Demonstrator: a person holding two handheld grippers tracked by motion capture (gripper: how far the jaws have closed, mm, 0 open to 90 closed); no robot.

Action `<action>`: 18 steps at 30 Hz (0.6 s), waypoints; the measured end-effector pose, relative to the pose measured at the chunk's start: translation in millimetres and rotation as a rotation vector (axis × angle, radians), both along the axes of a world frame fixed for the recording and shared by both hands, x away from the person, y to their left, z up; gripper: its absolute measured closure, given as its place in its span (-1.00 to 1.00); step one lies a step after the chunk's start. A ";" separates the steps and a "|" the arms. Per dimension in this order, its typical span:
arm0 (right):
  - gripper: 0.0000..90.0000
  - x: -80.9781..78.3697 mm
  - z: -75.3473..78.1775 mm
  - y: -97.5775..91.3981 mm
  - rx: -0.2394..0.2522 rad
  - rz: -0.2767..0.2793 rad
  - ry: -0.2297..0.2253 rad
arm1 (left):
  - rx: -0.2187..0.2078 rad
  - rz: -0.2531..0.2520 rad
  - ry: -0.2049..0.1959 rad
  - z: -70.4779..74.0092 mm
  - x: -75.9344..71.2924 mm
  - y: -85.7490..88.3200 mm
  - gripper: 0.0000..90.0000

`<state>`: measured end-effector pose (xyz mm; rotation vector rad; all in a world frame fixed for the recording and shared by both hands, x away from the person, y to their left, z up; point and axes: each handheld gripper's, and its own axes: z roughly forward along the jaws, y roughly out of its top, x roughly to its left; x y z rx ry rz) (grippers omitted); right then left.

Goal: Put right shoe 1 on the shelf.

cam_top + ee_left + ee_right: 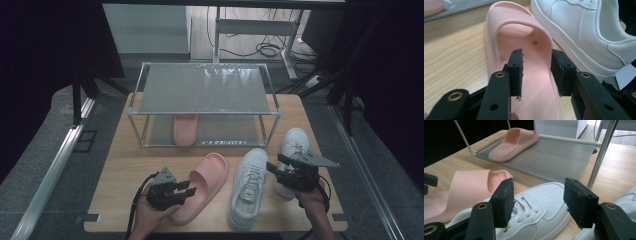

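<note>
- The pink slide sandal (pixel 204 186) lies low and left of centre in the high view, on the wooden table (pixel 120 170): 1 moulded piece with a wide strap, a dimpled footbed and an open heel.
- The left gripper (pixel 186 190) sits at its heel end, jaws apart above the footbed, pads clear of it.
- A white sneaker (pixel 248 187) lies just right of it.
- The right gripper (pixel 274 165), jaws apart, hovers at the sneaker, gripping nothing.
- A second pink slide (pixel 185 129) rests on the metal rack's (pixel 205 90) lower shelf, centre frame.

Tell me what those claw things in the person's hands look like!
Each hand holds a black gripper with two chunky jaws. The left gripper and right gripper each carry a grey three-cornered plate on top and trail a black cable. Brass-ringed holes dot the black arms behind the rough pads.
</note>
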<state>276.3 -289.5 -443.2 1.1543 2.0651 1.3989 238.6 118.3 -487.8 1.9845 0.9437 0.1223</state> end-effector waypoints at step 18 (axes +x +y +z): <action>-0.07 0.7 -3.2 1.0 -0.004 0.002 0.007 | 0.062 -0.064 0.016 -9.5 -0.3 -34.1 0.48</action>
